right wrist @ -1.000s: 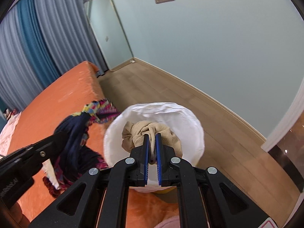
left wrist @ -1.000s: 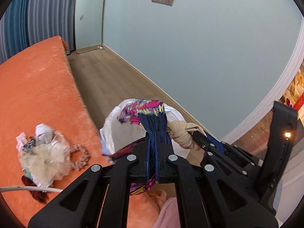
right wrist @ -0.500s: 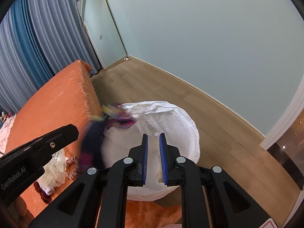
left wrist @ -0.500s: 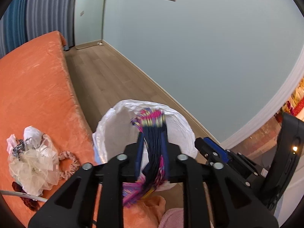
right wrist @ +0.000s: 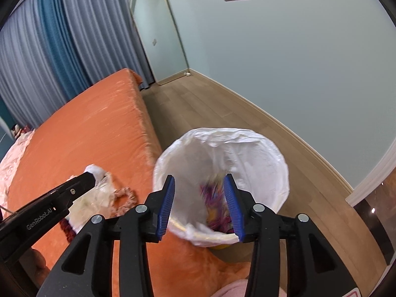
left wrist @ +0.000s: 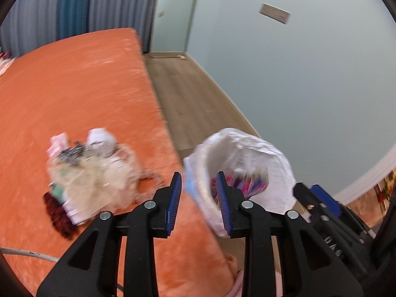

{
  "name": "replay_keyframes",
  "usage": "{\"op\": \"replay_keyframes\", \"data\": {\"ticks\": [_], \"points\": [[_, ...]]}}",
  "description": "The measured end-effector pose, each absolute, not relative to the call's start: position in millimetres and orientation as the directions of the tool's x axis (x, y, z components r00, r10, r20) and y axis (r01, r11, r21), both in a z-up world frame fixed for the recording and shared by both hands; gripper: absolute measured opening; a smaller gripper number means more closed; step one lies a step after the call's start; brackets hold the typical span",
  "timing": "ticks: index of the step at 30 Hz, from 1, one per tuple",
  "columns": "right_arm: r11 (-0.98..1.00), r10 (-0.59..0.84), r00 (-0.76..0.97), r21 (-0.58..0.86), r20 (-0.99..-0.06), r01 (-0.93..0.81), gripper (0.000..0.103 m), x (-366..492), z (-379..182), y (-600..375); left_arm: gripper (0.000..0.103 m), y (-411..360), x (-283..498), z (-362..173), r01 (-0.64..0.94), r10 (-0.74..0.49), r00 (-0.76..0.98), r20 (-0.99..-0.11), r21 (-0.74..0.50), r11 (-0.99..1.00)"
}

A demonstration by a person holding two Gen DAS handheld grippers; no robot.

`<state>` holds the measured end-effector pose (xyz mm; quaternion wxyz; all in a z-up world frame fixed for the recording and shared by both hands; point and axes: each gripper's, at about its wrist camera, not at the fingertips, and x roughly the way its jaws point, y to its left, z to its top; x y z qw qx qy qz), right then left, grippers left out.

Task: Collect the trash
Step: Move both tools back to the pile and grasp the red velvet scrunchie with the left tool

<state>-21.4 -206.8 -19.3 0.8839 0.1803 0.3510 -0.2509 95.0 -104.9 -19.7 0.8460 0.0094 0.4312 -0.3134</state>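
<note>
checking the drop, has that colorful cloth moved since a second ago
Yes. It left the left gripper, which is now open, and went down into the white-lined bin; the colorful cloth now lies inside it.

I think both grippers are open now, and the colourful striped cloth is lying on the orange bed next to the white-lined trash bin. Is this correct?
Not quite. Both the left gripper and the right gripper are open, but the colourful striped cloth is inside the white-lined trash bin, not on the orange bed. The right wrist view shows it down in the liner.
</note>
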Motion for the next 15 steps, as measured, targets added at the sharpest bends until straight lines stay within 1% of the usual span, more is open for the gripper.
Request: {"op": "replay_keyframes", "data": {"ticks": [15], "points": [[0.909, -0.188, 0.639, 0.114, -0.745, 0.401, 0.042, 11, -30, -117, 0.028, 16, 112, -45, 0.278, -0.315, 0.549, -0.775, -0.186, 0.942]]}}
